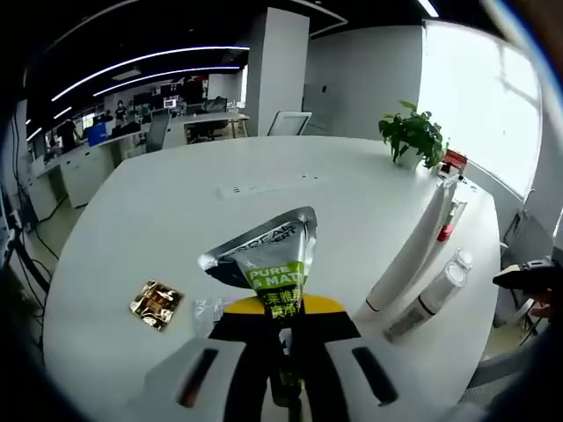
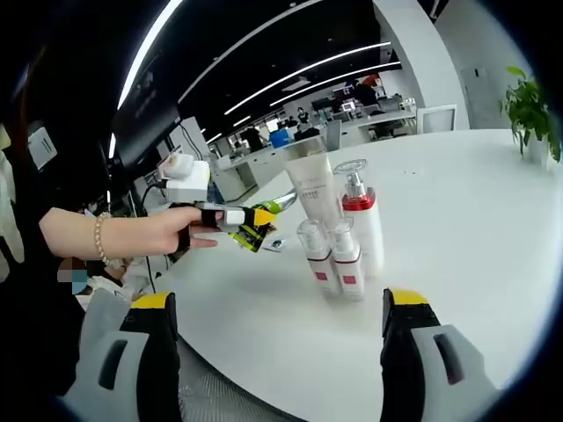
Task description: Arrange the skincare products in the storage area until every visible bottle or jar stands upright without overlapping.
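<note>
My left gripper [image 1: 283, 352] is shut on a silver tube [image 1: 277, 255] with a green label, its crimped end pointing away over the white table [image 1: 176, 211]. The same gripper [image 2: 230, 216] is seen in the right gripper view, held by a hand, with the tube [image 2: 264, 214] sticking out of it. To its right stand a tall white tube [image 2: 312, 185], a pump bottle [image 2: 362, 224] with a red collar and two small clear-capped bottles [image 2: 318, 259], all upright and close together. The white tube [image 1: 413, 242] and capped bottles [image 1: 440, 290] also appear right of my left gripper. My right gripper [image 2: 281, 352] is open, low before the group.
A gold foil packet [image 1: 157, 304] and a clear wrapper [image 1: 209, 312] lie on the table left of the held tube. A power strip [image 1: 264, 186] sits mid-table and a potted plant [image 1: 412, 136] stands at the far right edge. Office desks lie beyond.
</note>
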Demonstrator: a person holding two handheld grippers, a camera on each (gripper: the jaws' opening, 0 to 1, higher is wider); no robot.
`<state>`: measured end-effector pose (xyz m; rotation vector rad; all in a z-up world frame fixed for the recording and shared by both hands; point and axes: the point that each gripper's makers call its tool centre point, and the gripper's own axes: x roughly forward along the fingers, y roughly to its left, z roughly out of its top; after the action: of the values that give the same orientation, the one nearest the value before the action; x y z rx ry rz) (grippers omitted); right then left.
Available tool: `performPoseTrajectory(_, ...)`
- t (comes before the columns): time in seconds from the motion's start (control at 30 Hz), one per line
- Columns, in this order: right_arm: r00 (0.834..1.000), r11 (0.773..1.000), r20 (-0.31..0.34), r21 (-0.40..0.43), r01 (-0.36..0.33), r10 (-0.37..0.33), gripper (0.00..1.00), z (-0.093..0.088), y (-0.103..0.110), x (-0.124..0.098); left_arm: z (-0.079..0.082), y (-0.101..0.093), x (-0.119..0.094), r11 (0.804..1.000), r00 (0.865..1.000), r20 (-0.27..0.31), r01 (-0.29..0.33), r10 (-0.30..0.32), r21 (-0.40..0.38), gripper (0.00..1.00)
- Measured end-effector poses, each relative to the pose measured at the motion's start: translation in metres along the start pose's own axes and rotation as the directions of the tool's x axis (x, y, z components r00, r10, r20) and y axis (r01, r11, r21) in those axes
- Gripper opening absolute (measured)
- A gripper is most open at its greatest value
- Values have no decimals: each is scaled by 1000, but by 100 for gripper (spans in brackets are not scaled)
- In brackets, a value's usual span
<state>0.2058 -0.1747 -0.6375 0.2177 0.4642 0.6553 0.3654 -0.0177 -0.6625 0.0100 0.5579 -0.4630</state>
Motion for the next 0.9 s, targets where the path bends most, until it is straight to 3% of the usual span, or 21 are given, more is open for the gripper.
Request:
performPoseTrajectory(0.3, 998, 998, 32, -19, -60, 60, 91, 14, 22, 1, 17, -16, -44, 996, 995, 72, 66, -71, 64, 5)
performPoseTrajectory(0.67, 984, 986, 60, -22, -166, 167, 85, 32, 52, 19, 28, -25, -92, 990, 985, 137, 88, -102, 109, 5)
performPoseTrajectory(0.83, 968, 971, 81, -17, -237, 238, 82, 45, 72, 29, 32, -38, -109, 983, 976, 167, 116, -139, 141, 5)
performPoseTrajectory(0.9, 958, 963, 102, -2, -269, 268, 77, 55, 78, 31, 37, -46, -118, 979, 966, 195, 146, -172, 139, 5)
